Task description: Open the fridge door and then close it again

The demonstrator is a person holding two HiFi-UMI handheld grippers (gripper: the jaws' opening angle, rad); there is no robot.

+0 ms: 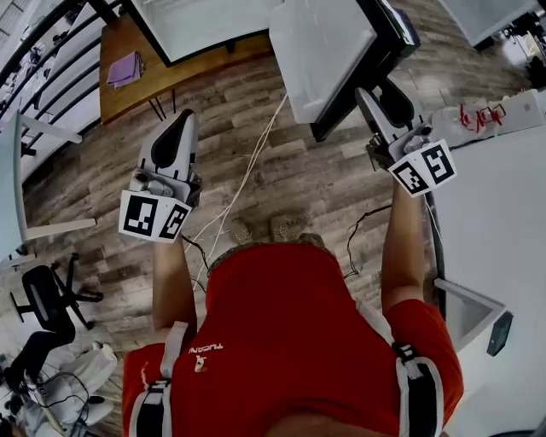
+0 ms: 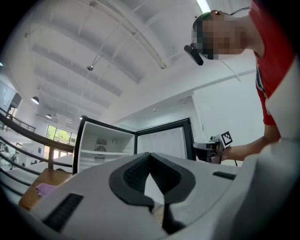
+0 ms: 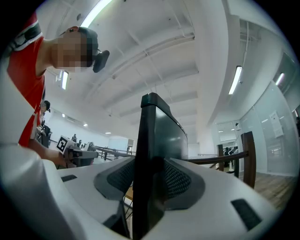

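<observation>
At six o'clock in the head view, a person (image 1: pixel 281 324) in a red shirt looks down past both forearms. At nine o'clock the left gripper (image 1: pixel 182 119), smooth grey-white plastic with a black-and-white marker cube (image 1: pixel 153 218), hangs over the floor. Its ribbed black pads (image 2: pixel 133 173) are clenched together with nothing between them.

At two o'clock the right gripper (image 1: pixel 381 101) grasps the free edge of the fridge door (image 1: pixel 328 47). In the right gripper view the door (image 3: pixel 161 136) shows a thin, glossy black edge. It stands upright between two ribbed pads (image 3: pixel 180 180) that press on it from either side.

Below the grippers lies a floor (image 1: pixel 290 171) of grey-brown wood-grain planks. Thin white and black cables (image 1: pixel 247 175) run across it between the arms, close to the shoes (image 1: pixel 264 229). A flat white surface (image 1: pixel 503 230) fills three o'clock, just beside the right forearm. A black office chair (image 1: pixel 47 299) stands at eight o'clock, well apart from the person.

Farther off, at twelve o'clock, the fridge (image 1: pixel 200 26) stands open. It is a black-framed box with a smooth white lining. The left gripper view shows the fridge (image 2: pixel 105 147) with white shelves and round vents inside. The door is swung wide, its plain white inner panel exposed. Beyond, at eleven o'clock, a brown wooden table (image 1: pixel 115 102) carries a purple cloth (image 1: pixel 125 68).
</observation>
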